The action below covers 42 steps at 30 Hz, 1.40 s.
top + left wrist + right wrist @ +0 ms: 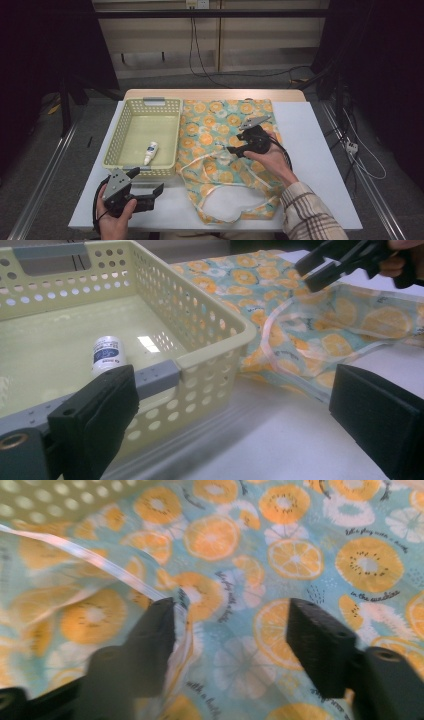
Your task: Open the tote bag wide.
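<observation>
White tabletop (310, 165) spreads under everything, with dark floor and cables around it. Across its middle lies the biggest item, my orange-slice print cloth bag (220, 125), teal with white daisies, its pale drawstring cord (220, 200) looping toward my edge of the table. Just beside the bag, on its left and touching it, stands a pale yellow perforated basket (112, 145) with grey handles, and inside, on the floor near its front wall, lies a small white tube (150, 152) with a blue label. My right gripper (239, 148) hovers low over the bag's fabric, jaws standing apart, with a raised fold and the cord against one pad. My left gripper (147, 187) rests at the basket's near corner, jaws wide, holding nothing.
</observation>
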Motion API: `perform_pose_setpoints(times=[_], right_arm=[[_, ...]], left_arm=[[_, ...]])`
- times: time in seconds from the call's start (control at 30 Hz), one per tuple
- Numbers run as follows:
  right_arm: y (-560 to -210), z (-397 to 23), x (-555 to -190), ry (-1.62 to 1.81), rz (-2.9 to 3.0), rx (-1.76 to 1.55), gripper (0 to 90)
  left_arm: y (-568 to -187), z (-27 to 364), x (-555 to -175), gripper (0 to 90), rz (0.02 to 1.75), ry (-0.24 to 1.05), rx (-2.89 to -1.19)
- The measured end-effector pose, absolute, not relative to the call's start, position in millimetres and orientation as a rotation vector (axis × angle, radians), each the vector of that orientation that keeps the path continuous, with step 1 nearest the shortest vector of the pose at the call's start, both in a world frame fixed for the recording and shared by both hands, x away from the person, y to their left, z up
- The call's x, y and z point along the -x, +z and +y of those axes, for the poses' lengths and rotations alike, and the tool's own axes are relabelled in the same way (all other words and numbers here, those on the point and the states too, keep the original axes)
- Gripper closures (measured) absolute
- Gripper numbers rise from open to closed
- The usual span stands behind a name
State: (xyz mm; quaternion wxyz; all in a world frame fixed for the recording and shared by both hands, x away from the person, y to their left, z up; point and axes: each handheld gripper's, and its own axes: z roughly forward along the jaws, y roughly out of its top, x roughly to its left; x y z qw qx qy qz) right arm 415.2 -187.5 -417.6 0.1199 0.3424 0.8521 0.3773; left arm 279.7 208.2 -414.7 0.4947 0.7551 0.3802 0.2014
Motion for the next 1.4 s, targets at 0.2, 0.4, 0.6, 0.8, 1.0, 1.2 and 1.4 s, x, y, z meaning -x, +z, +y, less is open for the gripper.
perform_pose_setpoints(times=[0.2,0.4,0.6,0.8,1.0,1.2,1.4], right_arm=[[-397.1,-184.0,-382.2,1.196,2.515,-0.932,29.5],[-405.2,-170.3,-347.6,1.139,2.641,-0.818,37.4],[-417.8,-166.8,-328.0,1.066,2.721,-0.733,37.4],[-435.6,-167.9,-333.5,0.963,2.770,-0.724,47.3],[-444.1,-167.2,-339.1,0.916,2.796,-0.710,53.5],[-447.9,-168.9,-345.8,0.954,2.828,-0.739,70.7],[-448.8,-172.5,-350.8,1.007,2.866,-0.811,81.2]], left_arm=[[-414.5,208.1,-279.6,5.1,0.921,0.490,-1.833],[-414.4,208.2,-279.6,5.1,0.918,0.494,-1.834],[-414.6,207.7,-279.8,5.1,0.919,0.492,-1.835],[-414.6,207.6,-279.8,5.1,0.919,0.492,-1.836],[-414.7,207.8,-279.8,5.1,0.919,0.491,-1.835],[-414.5,207.9,-280.0,5.1,0.917,0.492,-1.837],[-414.6,207.8,-280.2,5.1,0.917,0.492,-1.837]])
